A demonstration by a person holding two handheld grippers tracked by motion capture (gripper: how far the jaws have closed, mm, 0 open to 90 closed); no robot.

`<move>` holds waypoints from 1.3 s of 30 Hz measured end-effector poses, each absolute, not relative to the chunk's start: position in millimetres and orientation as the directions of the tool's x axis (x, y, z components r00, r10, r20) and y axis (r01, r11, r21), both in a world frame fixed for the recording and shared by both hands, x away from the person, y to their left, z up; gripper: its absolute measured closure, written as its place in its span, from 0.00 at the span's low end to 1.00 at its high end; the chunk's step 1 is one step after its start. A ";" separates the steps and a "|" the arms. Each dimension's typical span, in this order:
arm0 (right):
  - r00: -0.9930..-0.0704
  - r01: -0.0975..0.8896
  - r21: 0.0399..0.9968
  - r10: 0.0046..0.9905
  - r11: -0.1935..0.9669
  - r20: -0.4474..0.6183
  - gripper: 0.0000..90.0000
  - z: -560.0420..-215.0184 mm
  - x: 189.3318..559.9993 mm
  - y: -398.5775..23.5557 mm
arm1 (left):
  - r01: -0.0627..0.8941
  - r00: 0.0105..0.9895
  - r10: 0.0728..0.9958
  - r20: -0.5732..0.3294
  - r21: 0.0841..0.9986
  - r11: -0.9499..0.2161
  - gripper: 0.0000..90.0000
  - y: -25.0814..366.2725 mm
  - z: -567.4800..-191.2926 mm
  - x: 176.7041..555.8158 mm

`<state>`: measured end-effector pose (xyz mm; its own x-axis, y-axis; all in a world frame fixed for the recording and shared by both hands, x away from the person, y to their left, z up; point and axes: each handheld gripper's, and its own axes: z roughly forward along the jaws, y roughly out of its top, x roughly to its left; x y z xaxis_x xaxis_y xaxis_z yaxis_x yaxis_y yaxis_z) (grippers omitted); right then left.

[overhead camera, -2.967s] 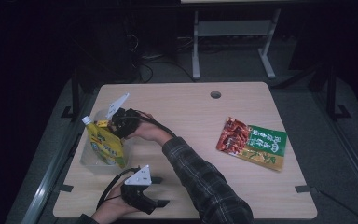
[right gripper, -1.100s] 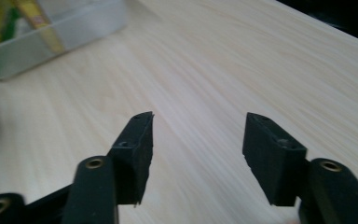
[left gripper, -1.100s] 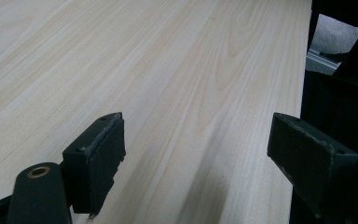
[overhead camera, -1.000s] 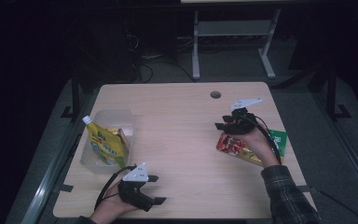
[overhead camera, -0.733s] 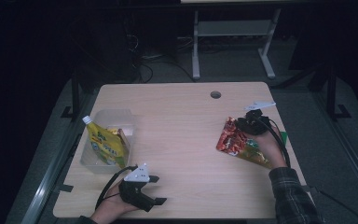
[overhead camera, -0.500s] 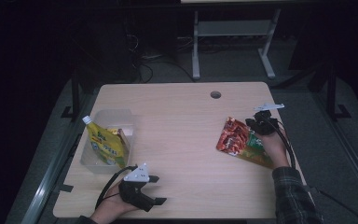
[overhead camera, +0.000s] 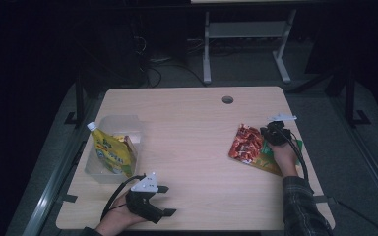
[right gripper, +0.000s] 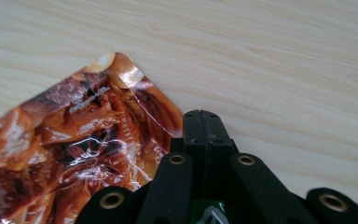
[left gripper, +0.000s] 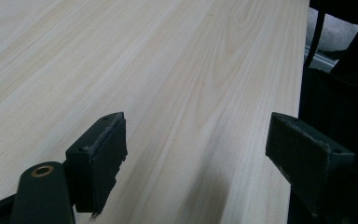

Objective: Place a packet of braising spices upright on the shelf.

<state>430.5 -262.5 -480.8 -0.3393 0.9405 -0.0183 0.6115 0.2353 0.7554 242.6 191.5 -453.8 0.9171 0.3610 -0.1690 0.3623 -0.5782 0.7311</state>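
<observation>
Red snack packet (overhead camera: 246, 143): lying flat on the wooden table (overhead camera: 192, 128), on the near right of the cable hole (overhead camera: 227, 100), overlapping a green packet (overhead camera: 265, 160) just beyond it from that hole. Judging the step in hand as the pickup of this packet, at the moment of the grasp. Seeing the right gripper (overhead camera: 266, 133) low at the packet's edge farthest from the hole, jaws pressed fully together in the right gripper view (right gripper: 204, 116), tips at the red foil's (right gripper: 74, 154) rim with a sliver of green (right gripper: 209, 212) beneath; not telling for certain whether any film is pinched between them. Expecting the next move to call for a gentle test lift, watching that the red packet alone is rising and the green one is staying down; otherwise reopening and biting further onto the foil. Keeping the left gripper (overhead camera: 167, 200) idle far on the near left of the hole, jaws wide apart over bare wood (left gripper: 196, 144). Noting a clear tub (overhead camera: 120, 123) with a yellow spouted pouch (overhead camera: 110, 155) well to the left of the hole. Showing pale wood grain on the surface, and beyond the hole a dark room with a metal stand (overhead camera: 246, 34) and cables on the floor.
</observation>
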 end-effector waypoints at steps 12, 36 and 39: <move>-0.415 0.600 0.758 0.910 0.255 0.022 1.00 -480.8 419.4 -244.8 | 0.352 0.924 0.345 -0.167 0.725 -0.591 0.22 186.8 -454.5 242.9; -0.687 0.502 0.759 0.724 0.415 0.058 1.00 -479.3 384.6 -138.6 | 0.344 0.928 0.331 -0.170 0.730 -0.591 0.22 183.0 -453.5 243.6; -0.732 0.474 0.760 0.679 0.444 0.059 1.00 -479.1 376.7 -122.1 | 0.346 0.928 0.332 -0.171 0.729 -0.590 0.22 183.2 -453.4 243.6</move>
<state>376.7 -122.1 -479.1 -0.7315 0.6792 0.0595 0.4743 0.4442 0.7601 243.6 183.2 -453.4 0.9277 0.3322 -0.1706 0.3455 -0.5905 0.7293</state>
